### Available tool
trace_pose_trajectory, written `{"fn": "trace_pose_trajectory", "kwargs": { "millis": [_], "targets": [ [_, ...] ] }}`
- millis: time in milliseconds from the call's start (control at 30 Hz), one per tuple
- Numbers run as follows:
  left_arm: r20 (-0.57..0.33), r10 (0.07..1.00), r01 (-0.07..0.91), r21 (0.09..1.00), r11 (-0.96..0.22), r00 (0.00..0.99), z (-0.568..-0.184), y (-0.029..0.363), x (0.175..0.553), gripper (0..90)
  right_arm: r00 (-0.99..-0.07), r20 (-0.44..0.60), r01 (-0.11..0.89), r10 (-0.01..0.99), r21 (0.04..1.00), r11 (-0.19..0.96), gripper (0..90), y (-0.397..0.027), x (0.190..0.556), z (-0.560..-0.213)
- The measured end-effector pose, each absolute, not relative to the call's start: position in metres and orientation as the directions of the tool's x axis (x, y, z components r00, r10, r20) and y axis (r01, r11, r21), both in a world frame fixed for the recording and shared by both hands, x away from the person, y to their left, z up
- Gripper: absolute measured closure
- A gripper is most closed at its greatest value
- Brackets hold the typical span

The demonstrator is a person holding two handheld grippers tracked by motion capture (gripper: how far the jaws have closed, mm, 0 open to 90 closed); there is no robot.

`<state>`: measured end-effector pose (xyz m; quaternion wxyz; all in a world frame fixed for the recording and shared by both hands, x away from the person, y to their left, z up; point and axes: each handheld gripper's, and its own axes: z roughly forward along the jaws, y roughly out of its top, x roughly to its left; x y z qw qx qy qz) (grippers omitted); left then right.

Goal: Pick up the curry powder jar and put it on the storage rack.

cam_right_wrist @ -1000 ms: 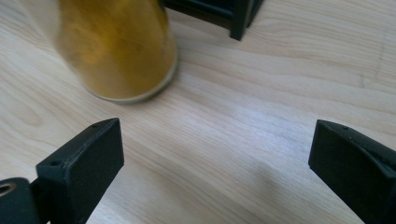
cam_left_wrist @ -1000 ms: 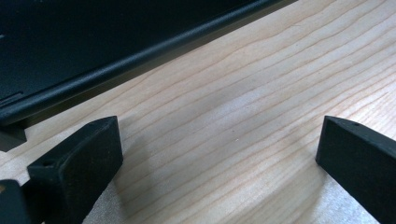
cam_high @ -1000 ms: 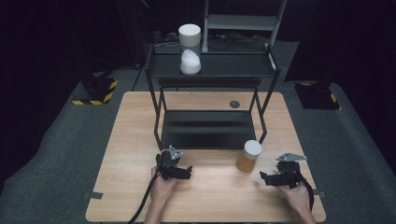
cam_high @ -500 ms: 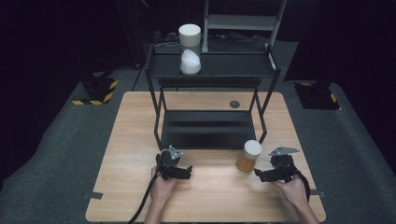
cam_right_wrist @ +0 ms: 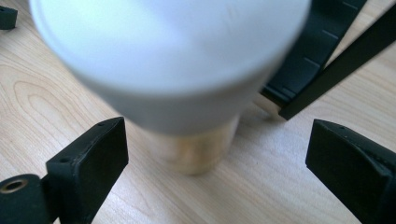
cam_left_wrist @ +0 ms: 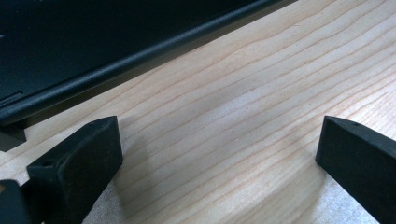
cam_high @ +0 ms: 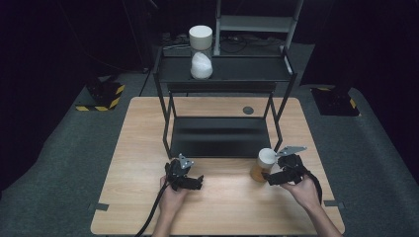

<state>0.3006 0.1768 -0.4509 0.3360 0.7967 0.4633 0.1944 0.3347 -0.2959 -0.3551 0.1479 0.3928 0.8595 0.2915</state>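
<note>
A jar with a white lid and amber contents (cam_high: pixel 263 166) stands on the wooden table (cam_high: pixel 227 207), in front of the rack's right leg. My right gripper (cam_high: pixel 271 178) is just right of it and points left at it. In the right gripper view the jar (cam_right_wrist: pixel 187 79) looms close between the jaws of my right gripper (cam_right_wrist: pixel 217 135). Those jaws have just been closing a little, but both pads stand clear of the jar. My left gripper (cam_high: pixel 198 182) rests on the table with its jaws wide over bare wood (cam_left_wrist: pixel 219 133). A second white-lidded jar (cam_high: pixel 201 58) stands on the rack's top shelf.
A black metal rack (cam_high: pixel 227 74) stands on the far half of the table, with a low black tray (cam_high: pixel 220 136) under it whose front edge (cam_left_wrist: pixel 140 56) lies just ahead of my left gripper. A dark round grommet (cam_high: pixel 248 110) sits behind the tray.
My right gripper has moved left and up toward the amber jar and now sits right beside it. The left gripper has stayed put.
</note>
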Motion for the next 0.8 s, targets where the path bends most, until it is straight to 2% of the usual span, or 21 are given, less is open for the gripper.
{"fn": "trace_pose_trajectory", "kwargs": {
  "millis": [467,800],
  "targets": [
    [-0.002,0.869,0.608,0.715,-0.345,0.496,-0.451,0.177,0.301,0.5,-0.679,-0.054,0.582,0.732,0.569,0.581,10.0,-0.267,0.357,-0.339],
    [-0.002,0.868,0.607,0.715,-0.347,0.497,-0.451,0.177,0.301,0.5,-0.683,-0.039,0.599,0.729,0.541,0.590,13.6,-0.260,0.369,-0.335]
  ]
}}
